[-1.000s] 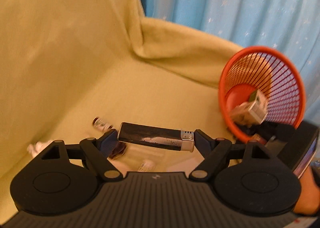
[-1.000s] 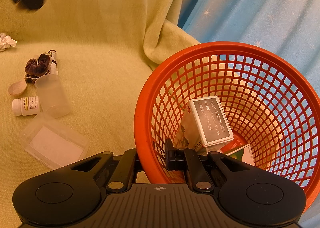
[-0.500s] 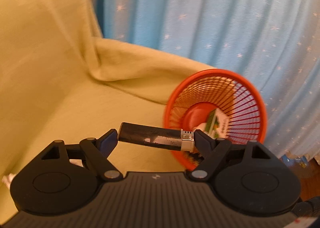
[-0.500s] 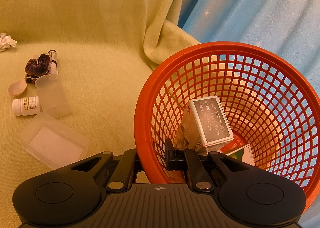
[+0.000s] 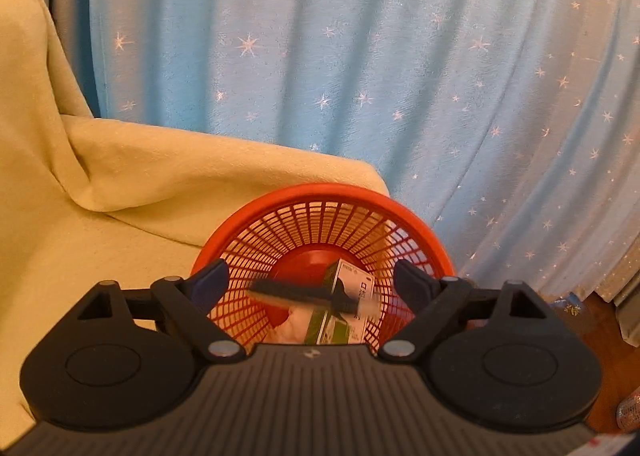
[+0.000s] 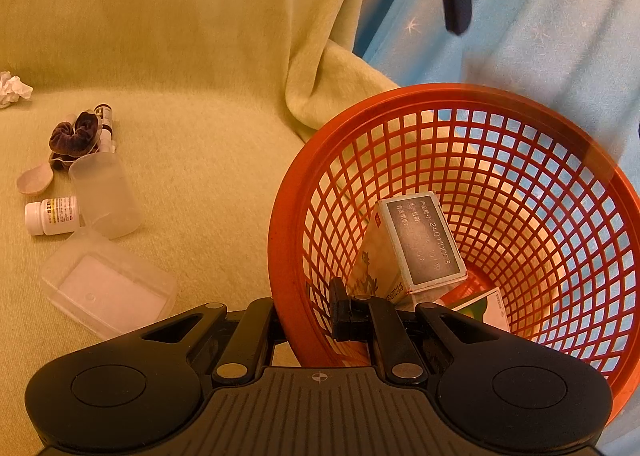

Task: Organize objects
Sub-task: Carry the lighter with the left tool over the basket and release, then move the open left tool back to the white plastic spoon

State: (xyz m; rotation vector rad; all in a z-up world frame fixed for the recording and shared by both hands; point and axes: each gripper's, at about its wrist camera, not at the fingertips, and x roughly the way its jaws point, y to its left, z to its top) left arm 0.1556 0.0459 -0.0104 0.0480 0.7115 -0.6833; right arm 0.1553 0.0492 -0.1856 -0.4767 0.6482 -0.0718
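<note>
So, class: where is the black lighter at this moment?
In the left wrist view the black lighter, blurred, sits between the open fingers of the left gripper, touching neither, in front of the orange basket mouth and the box inside.

Grey-faced carton (image 6: 422, 244) in the orange basket (image 6: 520, 104): printed number "240110003", a partly legible date line below, three short lines of Chinese characters beside.
Same carton, side flap: digits, roughly "5002181".
Green-and-white box (image 5: 340, 306): one Chinese character, "口", legible.
White pill bottle (image 6: 50, 214): label print too small to read.
</note>
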